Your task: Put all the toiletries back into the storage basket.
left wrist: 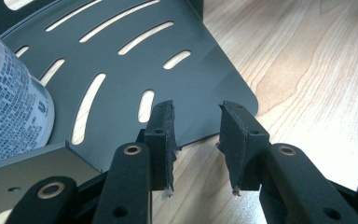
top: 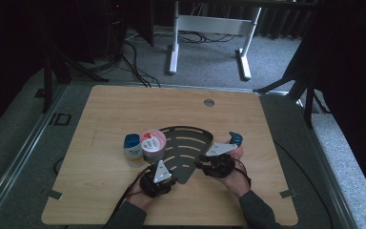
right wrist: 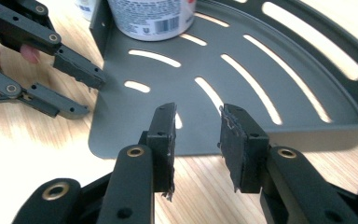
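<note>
A dark grey slotted corner shelf (top: 186,143) (left wrist: 214,84) (right wrist: 116,121) lies flat on the wooden table. A white tub with a pink lid (top: 153,144) (left wrist: 9,107) (right wrist: 151,16) stands on its left part, against the raised side wall. A small bottle with a blue cap (top: 132,148) (right wrist: 86,7) stands on the table just left of the tub. My left gripper (top: 171,177) (left wrist: 196,112) (right wrist: 91,95) is open at the shelf's near rounded corner. My right gripper (top: 201,162) (right wrist: 198,114) is open over the shelf's straight near edge. Neither holds anything.
The wooden table (top: 100,119) has a round cable hole (top: 209,102) at the back. Grey carpet, cables and a white desk frame (top: 209,28) lie beyond it. Bare wood surrounds the shelf on the far, left and right sides.
</note>
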